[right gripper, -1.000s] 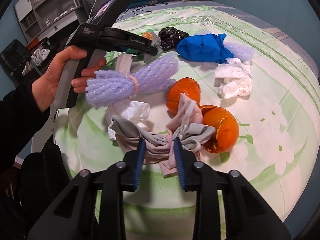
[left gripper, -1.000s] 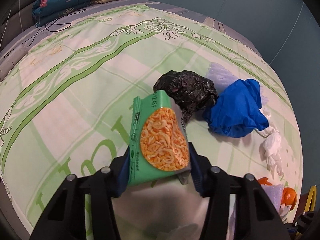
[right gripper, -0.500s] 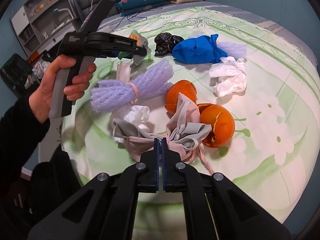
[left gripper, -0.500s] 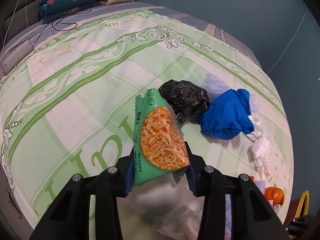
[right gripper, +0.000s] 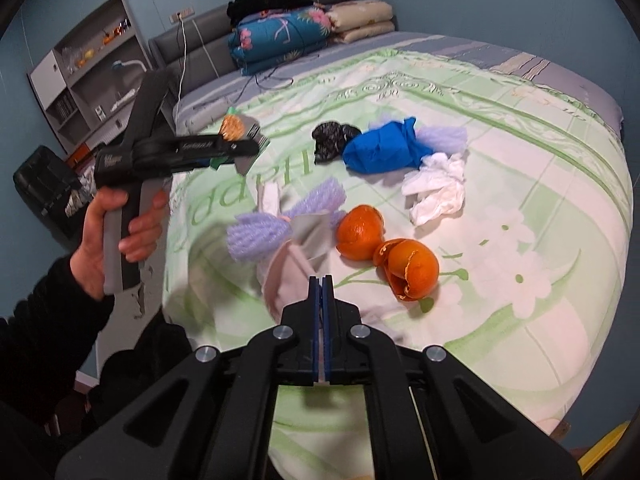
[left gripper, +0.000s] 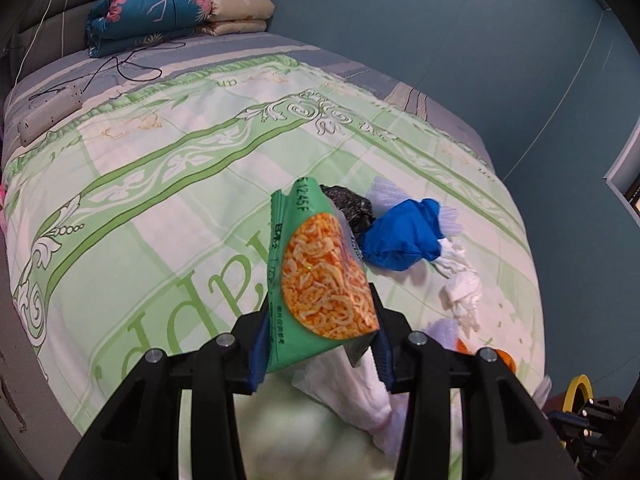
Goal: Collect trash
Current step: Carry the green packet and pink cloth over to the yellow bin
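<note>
Gripping green "1245F"-marked snack packet (left gripper: 320,280)

Green-patterned bed (right gripper: 520,128) with orange peels (right gripper: 408,268), tissue (right gripper: 438,188)

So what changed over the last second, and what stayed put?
The right gripper closed on the grey-pink cloth and is lifting it off the bed. The left gripper rose, keeping its hold on the green packet. Orange peels, blue glove, tissue and black bag stayed put.
</note>
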`<state>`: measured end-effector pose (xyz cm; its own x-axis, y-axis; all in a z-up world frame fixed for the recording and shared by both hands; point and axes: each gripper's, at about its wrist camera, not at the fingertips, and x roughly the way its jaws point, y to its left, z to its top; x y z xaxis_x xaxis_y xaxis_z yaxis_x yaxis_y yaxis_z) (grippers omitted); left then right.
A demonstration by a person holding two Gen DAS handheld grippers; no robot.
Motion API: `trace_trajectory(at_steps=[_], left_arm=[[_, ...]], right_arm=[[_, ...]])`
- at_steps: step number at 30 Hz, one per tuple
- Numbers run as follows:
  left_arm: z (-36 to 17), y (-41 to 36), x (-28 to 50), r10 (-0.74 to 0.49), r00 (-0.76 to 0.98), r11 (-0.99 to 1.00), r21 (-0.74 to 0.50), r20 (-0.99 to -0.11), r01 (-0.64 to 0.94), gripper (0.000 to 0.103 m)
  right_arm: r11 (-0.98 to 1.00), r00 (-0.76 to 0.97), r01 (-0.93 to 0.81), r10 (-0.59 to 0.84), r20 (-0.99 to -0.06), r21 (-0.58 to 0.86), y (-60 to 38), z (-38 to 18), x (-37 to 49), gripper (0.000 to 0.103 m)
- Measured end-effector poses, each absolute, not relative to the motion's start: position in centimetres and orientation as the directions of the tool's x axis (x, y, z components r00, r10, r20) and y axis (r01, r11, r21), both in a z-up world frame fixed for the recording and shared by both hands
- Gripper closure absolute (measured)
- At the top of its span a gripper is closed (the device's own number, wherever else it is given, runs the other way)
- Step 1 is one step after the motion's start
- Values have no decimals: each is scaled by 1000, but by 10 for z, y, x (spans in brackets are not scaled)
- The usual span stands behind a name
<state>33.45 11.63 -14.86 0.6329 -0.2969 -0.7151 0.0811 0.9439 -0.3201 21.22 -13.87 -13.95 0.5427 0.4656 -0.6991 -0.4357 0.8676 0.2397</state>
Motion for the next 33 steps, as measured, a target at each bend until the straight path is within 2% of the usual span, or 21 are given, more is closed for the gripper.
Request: trace_trajectory(at_steps=[13,33], left_arm=[[-110,101,262,-347,682,932,-318,-645,173,63],[-88,56,206,-416,673,909,-294,-611,296,63]], right_arm=[[856,586,-434,505,-634,281,-153,-110,180,103],[877,680,-381,480,-555,292,-195,-78,134,103]])
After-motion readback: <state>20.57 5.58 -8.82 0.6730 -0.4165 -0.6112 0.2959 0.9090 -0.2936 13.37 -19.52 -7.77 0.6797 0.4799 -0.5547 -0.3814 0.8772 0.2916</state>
